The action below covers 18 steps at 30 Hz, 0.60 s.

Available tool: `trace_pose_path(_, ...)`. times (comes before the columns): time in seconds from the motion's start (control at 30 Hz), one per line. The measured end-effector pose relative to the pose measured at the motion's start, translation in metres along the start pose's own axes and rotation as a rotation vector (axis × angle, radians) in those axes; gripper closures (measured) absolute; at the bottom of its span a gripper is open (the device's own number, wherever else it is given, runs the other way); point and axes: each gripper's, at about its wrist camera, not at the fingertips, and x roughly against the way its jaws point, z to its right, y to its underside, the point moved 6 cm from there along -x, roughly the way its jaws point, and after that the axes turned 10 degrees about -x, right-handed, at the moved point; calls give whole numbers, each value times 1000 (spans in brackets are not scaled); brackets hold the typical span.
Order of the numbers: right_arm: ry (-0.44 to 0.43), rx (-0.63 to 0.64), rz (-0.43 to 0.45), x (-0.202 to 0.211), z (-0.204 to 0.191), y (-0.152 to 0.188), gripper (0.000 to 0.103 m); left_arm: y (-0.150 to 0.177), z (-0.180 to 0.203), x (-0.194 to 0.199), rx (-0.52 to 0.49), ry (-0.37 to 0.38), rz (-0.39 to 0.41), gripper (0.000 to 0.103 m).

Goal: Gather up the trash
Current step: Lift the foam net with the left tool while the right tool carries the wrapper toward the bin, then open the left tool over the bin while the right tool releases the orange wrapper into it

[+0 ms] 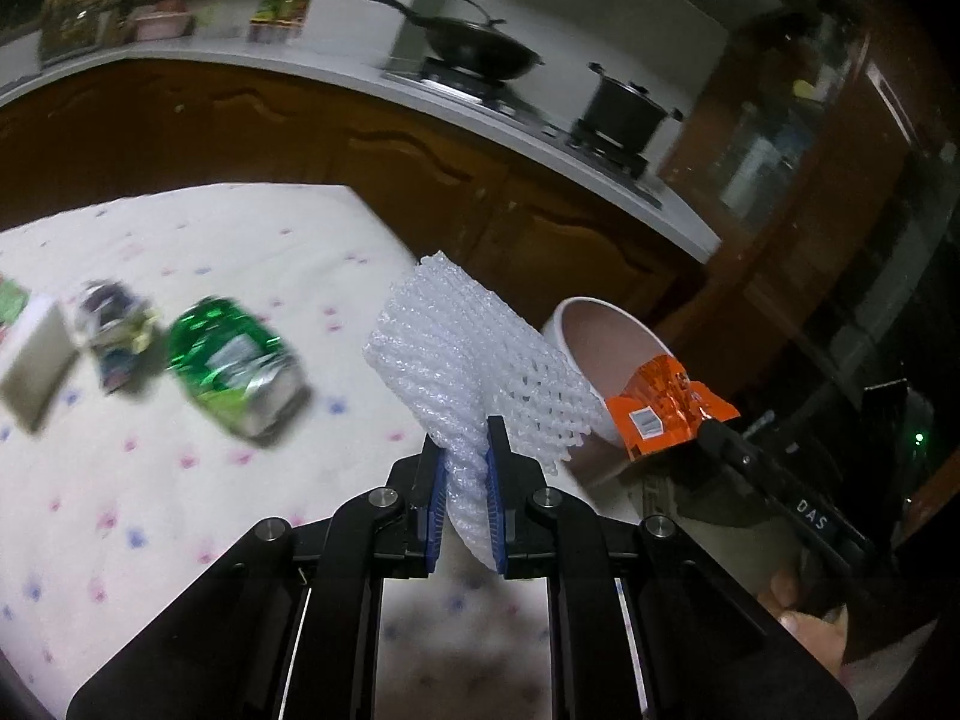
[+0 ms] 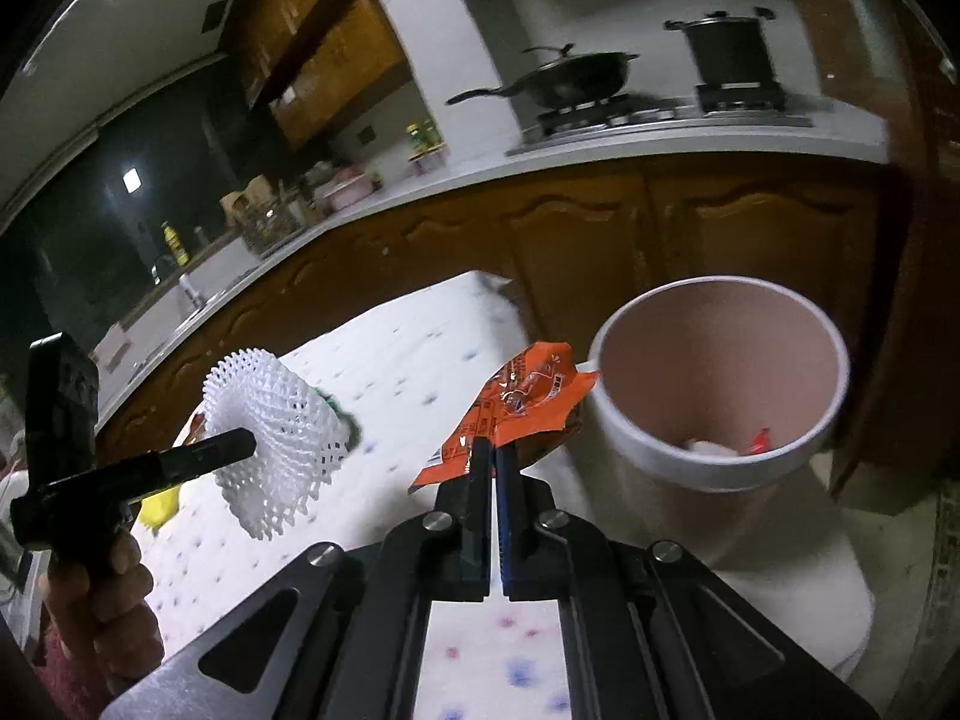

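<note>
Foam netting (image 1: 474, 354), feather-light and squashy, is pinched at its twisted end by the left gripper (image 1: 467, 468); the right gripper (image 2: 491, 456) nips a crinkly orange wrapper (image 2: 516, 402) by its edge, bin (image 2: 720, 480) near.

White foam net (image 1: 468, 354), meshed in diamond holes. Orange wrapper (image 2: 522, 414) with white print. Bin (image 2: 720, 384): white outside, pinkish-brown inside. Cloth (image 1: 180, 240), left of frame: white, dotted pink and blue. Green can (image 1: 234, 366). Black wok (image 1: 474, 42), upper centre. Brown cabinets (image 2: 600, 228).

Flowered tablecloth (image 1: 198, 228) under crushed green can (image 1: 237, 369), wrappers (image 1: 114, 324).
</note>
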Motion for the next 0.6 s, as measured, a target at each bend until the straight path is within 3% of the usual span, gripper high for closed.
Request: trace_pose_path(0.6,120,-64,71,10,92,-48,102,-54,99,-99,-118,105,-54,93)
